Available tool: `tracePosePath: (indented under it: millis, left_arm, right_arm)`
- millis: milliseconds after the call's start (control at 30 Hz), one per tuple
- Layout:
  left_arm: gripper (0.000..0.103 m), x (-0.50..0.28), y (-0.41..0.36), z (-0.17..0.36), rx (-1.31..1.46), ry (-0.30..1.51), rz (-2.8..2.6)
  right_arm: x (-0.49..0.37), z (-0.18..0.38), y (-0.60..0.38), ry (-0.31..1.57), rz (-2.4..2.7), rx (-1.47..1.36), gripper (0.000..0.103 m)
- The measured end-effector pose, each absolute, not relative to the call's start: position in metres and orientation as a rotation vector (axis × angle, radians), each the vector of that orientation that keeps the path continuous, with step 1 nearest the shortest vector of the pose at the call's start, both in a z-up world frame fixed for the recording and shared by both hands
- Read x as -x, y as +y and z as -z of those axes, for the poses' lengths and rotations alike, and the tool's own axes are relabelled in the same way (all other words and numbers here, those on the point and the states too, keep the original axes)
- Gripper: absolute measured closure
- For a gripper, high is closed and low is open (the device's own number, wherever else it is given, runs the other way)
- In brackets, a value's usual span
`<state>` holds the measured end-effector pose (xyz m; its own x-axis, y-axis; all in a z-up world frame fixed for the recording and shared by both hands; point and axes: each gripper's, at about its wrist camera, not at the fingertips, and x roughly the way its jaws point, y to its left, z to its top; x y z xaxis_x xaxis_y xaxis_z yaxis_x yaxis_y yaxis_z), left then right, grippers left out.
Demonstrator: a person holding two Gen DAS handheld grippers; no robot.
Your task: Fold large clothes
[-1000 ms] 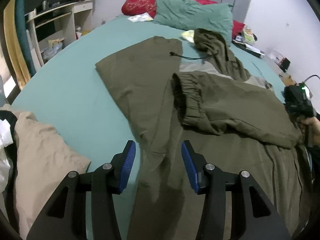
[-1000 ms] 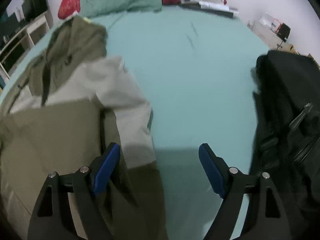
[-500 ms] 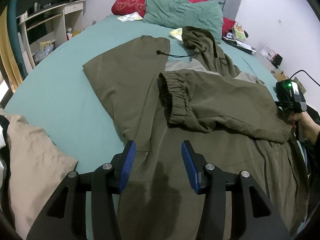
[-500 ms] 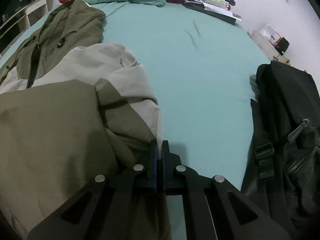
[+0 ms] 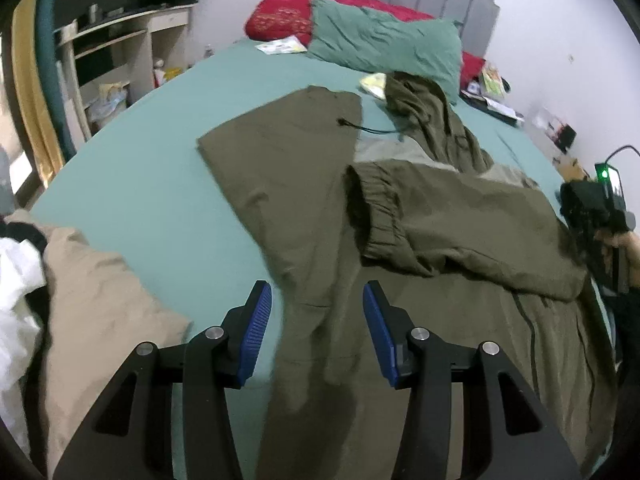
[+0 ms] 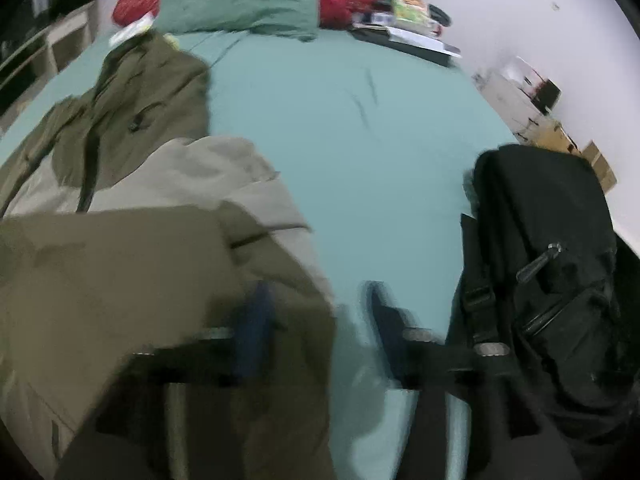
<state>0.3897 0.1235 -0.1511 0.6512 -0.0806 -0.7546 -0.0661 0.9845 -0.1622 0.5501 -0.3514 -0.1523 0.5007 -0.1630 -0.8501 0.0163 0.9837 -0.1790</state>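
Olive-green and spread across the teal bed, the jacket lies partly folded: one sleeve with a gathered elastic cuff is laid across the body, its hood points toward the green pillow at the headboard, and a black drawcord trails over the flat left panel. A paler grey-beige part of the jacket shows near the shoulders. The left gripper hovers over the jacket's near edge with its blue-padded jaws about half apart; fabric lies below the gap, but the pads do not press on it. In the right wrist view, the right gripper is blurred, and its jaws have just been opening; they stand apart over the jacket's right edge and bare sheet, with no cloth pinched between them. From the left wrist view, the right gripper's body, with a green light, shows at the far right edge in the person's hand. A black backpack sits on the bed to the right of the jacket, apart from it. Beige cloth lies bunched at the bed's near left, and a red pillow lies behind the green one.
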Motion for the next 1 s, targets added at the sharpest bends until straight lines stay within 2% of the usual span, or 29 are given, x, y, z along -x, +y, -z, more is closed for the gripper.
tracePosePath:
  millis: [200, 467, 667, 867, 900, 933, 967, 1000]
  left_arm:
    - [0.053, -0.389, 0.159, 0.143, 0.161, 0.848, -0.055]
    - [0.053, -0.394, 0.207, 0.142, 0.274, 0.812, -0.094]
    - [0.053, -0.401, 0.231, 0.157, 0.417, 0.802, -0.157]
    - [0.053, -0.403, 0.234, 0.167, 0.438, 0.85, -0.141]
    - [0.053, -0.401, 0.234, 0.165, 0.444, 0.846, -0.13]
    - [0.053, -0.401, 0.233, 0.163, 0.441, 0.837, -0.124]
    - [0.053, -0.401, 0.233, 0.161, 0.43, 0.825, -0.128]
    - [0.053, -0.402, 0.233, 0.161, 0.411, 0.823, -0.146]
  right_arm:
    - [-0.562, 0.139, -0.319, 1.004, 0.169, 0.083, 0.029]
    - [-0.604, 0.126, -0.152, 0.901, -0.12, 0.053, 0.029]
    - [-0.636, 0.162, -0.017, 0.934, -0.362, -0.005, 0.03]
    - [-0.666, 0.215, 0.04, 1.051, -0.392, -0.072, 0.03]
    - [-0.669, 0.22, 0.046, 1.066, -0.397, -0.074, 0.035]
    - [-0.67, 0.222, 0.054, 1.055, -0.405, -0.059, 0.052]
    - [-0.669, 0.221, 0.059, 1.047, -0.417, -0.04, 0.083]
    - [-0.67, 0.22, 0.064, 1.051, -0.438, -0.04, 0.096]
